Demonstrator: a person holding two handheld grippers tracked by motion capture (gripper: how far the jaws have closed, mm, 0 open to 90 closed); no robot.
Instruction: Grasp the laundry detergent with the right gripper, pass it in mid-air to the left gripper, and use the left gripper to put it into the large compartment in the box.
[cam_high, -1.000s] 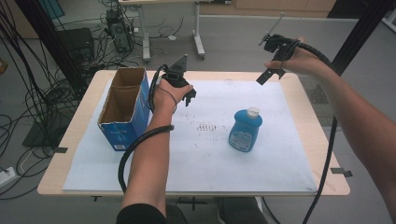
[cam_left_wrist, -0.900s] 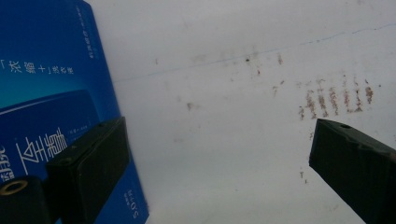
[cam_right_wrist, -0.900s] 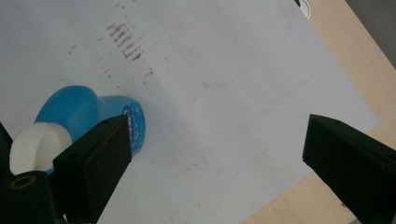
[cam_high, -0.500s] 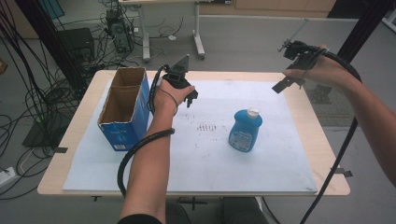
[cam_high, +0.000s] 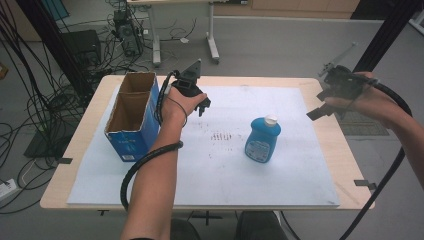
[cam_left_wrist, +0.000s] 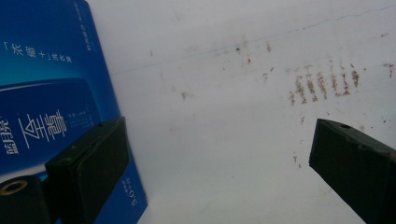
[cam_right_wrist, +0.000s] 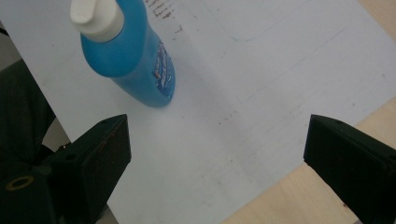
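A blue bottle (cam_high: 261, 142) with a white cap stands upright on the white sheet (cam_high: 220, 170), right of centre. At the sheet's left stands an open blue cardboard box (cam_high: 131, 117), its top facing up. My left gripper (cam_high: 202, 106) is held just right of the box, low over the sheet. Its jaws are open in the left gripper view (cam_left_wrist: 215, 158), with bare stained sheet between them and the box's wall (cam_left_wrist: 46, 93) at the left. My right gripper (cam_high: 327, 106) hovers over the table's right edge, open. In the right gripper view (cam_right_wrist: 215, 154) the bottle (cam_right_wrist: 133, 60) lies beyond the left jaw.
The wooden table (cam_high: 345, 160) shows past the sheet on every side. Brownish marks (cam_high: 222, 136) stain the sheet's middle. Cables and black equipment (cam_high: 82, 47) crowd the floor at the back left. A second table's legs (cam_high: 212, 47) stand behind, and a black post (cam_high: 385, 30) rises at the right.
My right hand has carried its gripper rightward and a little lower, from above the table's far edge to over its right edge. The left hand, box and bottle have stayed put.
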